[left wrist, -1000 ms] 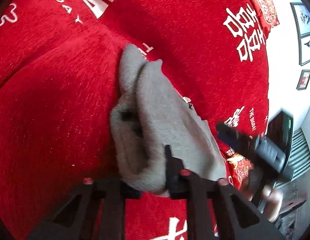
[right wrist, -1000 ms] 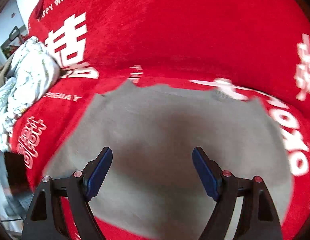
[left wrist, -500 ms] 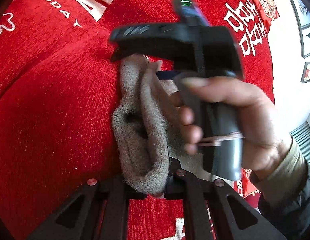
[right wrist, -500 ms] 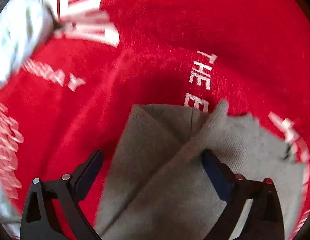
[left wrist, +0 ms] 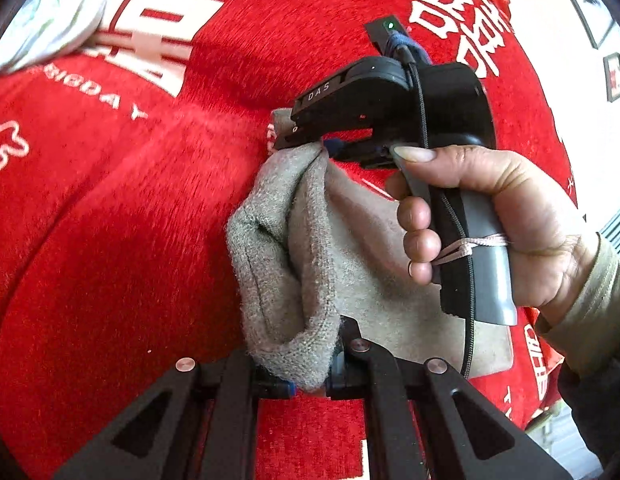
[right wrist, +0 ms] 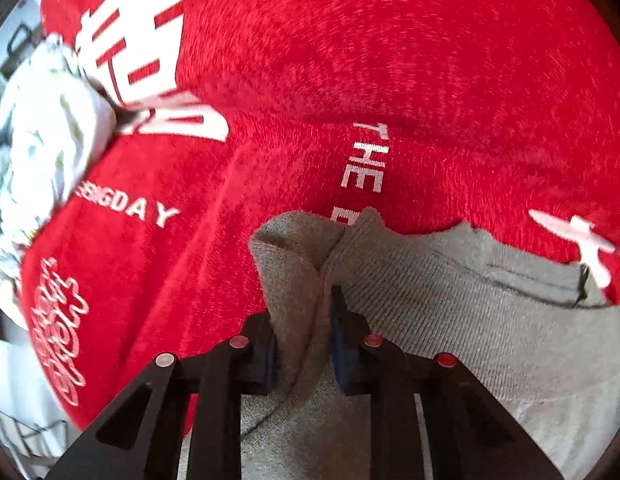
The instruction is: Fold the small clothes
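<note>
Now both grippers grip the grey garment (left wrist: 330,248) on the red blanket (left wrist: 110,240): left gripper (left wrist: 310,376) clamped on a bunched edge at 6 o'clock, right gripper (right wrist: 304,344) jaws just closed, pinching a fold at 12 o'clock.

Grey knit garment (left wrist: 310,248) bunched into a fold; lies on red blanket (left wrist: 110,240); edges pinched up.

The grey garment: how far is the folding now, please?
Done: the grey garment is doubled over along one edge. In hand: left gripper and right gripper, jaws just closed, each pinch a fold. Left: the rest lies spread on the red blanket.
</note>
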Action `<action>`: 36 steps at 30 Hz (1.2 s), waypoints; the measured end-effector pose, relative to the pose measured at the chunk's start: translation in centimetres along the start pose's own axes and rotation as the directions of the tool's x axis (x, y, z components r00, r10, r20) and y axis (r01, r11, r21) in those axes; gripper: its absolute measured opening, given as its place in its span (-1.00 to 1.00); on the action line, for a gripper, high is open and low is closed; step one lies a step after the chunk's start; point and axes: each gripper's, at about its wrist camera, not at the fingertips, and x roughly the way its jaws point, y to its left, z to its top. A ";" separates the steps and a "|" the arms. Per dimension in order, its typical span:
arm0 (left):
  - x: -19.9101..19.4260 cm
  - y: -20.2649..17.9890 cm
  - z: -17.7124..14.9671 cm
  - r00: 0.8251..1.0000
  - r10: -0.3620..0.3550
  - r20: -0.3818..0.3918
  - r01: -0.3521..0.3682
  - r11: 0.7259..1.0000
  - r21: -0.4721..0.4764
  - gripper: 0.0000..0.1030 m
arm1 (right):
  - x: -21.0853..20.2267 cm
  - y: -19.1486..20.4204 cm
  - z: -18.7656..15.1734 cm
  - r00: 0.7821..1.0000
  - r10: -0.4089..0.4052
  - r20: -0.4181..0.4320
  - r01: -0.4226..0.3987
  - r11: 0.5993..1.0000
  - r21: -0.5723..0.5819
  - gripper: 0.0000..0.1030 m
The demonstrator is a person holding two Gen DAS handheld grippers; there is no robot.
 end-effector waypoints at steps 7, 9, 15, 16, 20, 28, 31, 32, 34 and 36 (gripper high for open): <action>-1.3 -2.5 0.1 0.999 0.045 0.007 -0.045 0.997 0.057 -0.82 | -2.2 -0.6 0.3 0.998 0.058 0.037 -0.059 0.998 0.030 -0.55; -1.4 -3.3 0.2 0.998 0.061 0.007 -0.062 0.995 0.078 -0.82 | -3.1 -0.8 0.3 0.997 0.068 0.046 -0.069 0.997 0.029 -0.55; -1.6 -5.8 0.6 0.993 0.116 -0.021 -0.112 0.986 0.126 -0.82 | -6.0 -2.0 0.4 0.993 0.097 0.070 -0.099 0.994 0.036 -0.55; -1.5 -6.1 0.6 0.992 0.125 -0.023 -0.121 0.984 0.132 -0.82 | -6.3 -2.2 0.4 0.992 0.105 0.071 -0.108 0.993 0.038 -0.55; -1.7 -7.4 0.5 0.987 0.157 -0.031 -0.150 0.974 0.170 -0.82 | -7.6 -3.4 0.3 0.984 0.157 0.084 -0.162 0.985 0.058 -0.55; -1.6 -10.1 0.4 0.981 0.191 -0.034 -0.178 0.955 0.236 -0.82 | -9.6 -6.3 -0.4 0.958 0.254 0.133 -0.268 0.958 0.103 -0.56; -1.5 -11.0 0.4 0.979 0.199 -0.032 -0.184 0.949 0.255 -0.82 | -10.4 -7.4 -0.6 0.949 0.277 0.150 -0.295 0.949 0.114 -0.56; -1.5 -11.3 0.4 0.979 0.201 -0.033 -0.186 0.948 0.260 -0.82 | -10.6 -7.8 -0.6 0.947 0.282 0.154 -0.300 0.947 0.116 -0.56; -1.2 -11.9 0.4 0.977 0.208 -0.034 -0.191 0.943 0.271 -0.82 | -11.1 -8.5 -0.8 0.944 0.289 0.160 -0.310 0.943 0.123 -0.56; -1.1 -12.7 0.4 0.976 0.216 -0.036 -0.197 0.937 0.287 -0.82 | -11.4 -9.3 -1.0 0.940 0.298 0.167 -0.321 0.938 0.134 -0.56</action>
